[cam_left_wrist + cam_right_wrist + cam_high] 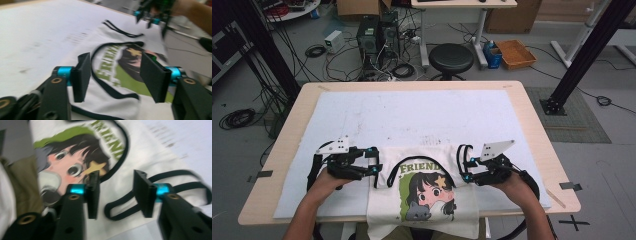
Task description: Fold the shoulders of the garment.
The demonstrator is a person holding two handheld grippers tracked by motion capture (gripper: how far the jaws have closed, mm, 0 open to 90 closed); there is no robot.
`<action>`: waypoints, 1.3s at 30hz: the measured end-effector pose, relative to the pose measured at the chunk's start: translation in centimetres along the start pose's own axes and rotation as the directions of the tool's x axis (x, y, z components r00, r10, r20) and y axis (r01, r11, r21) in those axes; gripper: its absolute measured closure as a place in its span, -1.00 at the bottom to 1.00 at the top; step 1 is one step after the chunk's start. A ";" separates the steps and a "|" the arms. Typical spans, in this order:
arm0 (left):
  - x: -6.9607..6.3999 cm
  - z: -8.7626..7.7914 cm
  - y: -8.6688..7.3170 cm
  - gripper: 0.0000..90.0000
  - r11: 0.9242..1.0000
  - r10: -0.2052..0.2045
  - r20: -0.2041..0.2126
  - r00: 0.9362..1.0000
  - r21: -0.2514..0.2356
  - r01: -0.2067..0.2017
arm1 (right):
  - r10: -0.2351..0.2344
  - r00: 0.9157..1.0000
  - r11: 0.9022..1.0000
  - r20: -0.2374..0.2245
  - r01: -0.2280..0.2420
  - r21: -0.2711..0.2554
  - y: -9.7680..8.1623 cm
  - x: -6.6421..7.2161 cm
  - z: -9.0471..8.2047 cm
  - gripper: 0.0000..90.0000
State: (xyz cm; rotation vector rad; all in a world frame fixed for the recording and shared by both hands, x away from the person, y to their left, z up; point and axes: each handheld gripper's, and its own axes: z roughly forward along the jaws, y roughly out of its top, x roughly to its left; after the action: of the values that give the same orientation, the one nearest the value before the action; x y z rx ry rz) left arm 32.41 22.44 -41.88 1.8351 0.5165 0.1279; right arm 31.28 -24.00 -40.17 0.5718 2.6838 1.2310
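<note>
A white sleeveless top (pixel 422 200) with black trim, a cartoon girl print and the green word FRIEND lies at the near edge of the white mat (pixel 412 117). Its hem hangs over the table front. My left gripper (pixel 376 162) stands open just above the top's left shoulder strap. In the left gripper view the jaws (pixel 116 65) are wide apart over the black neckline trim (pixel 110 90), pressing on nothing. My right gripper (pixel 464 168) is open by the right shoulder strap. Its jaws (pixel 116 182) hover over a black strap loop (pixel 120 206) without gripping it.
The wooden table (pixel 537 130) carries the mat, with bare wood around its rim. Behind it on the floor stand a black stool (pixel 451 57), computer towers (pixel 377 32), cables and an orange tray (pixel 516 52). A black frame post (pixel 582 55) rises at the right.
</note>
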 end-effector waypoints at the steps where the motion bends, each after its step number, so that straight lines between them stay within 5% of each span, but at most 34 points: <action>1: 0.1 0.0 -0.1 -0.15 1.000 0.001 -0.039 0.999 0.006 -0.001 | 0.006 1.000 1.000 0.028 -0.006 -0.015 0.0 -0.1 0.0 0.08; 3: 0.4 0.1 -0.3 -0.19 1.000 0.008 -0.106 0.994 0.024 -0.006 | 0.022 0.992 1.000 0.123 -0.020 -0.017 -0.1 -0.4 0.0 -0.05; 4: 0.5 0.2 -0.4 -0.30 0.999 0.003 -0.143 0.990 0.037 0.003 | 0.034 0.974 0.999 0.223 -0.032 -0.010 -0.2 -0.9 0.2 -0.19; 5: 0.6 0.2 -0.4 -0.30 0.999 0.005 -0.164 0.986 0.046 0.002 | 0.034 0.974 0.999 0.223 -0.032 -0.010 -0.2 -0.9 0.2 -0.19; 9: 0.7 0.3 -0.5 -0.41 0.998 0.024 -0.189 0.982 0.061 -0.012 | 0.076 0.953 0.997 0.294 -0.076 -0.012 -1.0 -1.8 0.6 -0.38; 15: 0.9 0.5 -0.8 -0.42 0.996 0.034 -0.165 0.986 0.082 -0.021 | 0.105 0.939 0.994 0.327 -0.112 0.003 -1.6 -2.6 0.6 -0.52; 25: 1.2 0.1 -0.7 -0.42 0.998 0.036 -0.175 0.984 0.056 -0.027 | 0.125 0.923 0.992 0.365 -0.129 -0.015 -1.7 -3.0 -0.1 -0.52; 39: 1.2 -0.4 -0.8 -0.42 0.999 0.028 -0.164 0.986 0.047 -0.021 | 0.141 0.924 0.990 0.355 -0.136 -0.038 -1.8 -3.2 -0.1 -0.52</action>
State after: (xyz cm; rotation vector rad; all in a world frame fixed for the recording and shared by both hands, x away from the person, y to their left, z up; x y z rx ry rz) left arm 33.14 23.49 -42.69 1.8853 0.6164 0.2882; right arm 33.63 -26.44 -41.58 0.9015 2.3627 1.0530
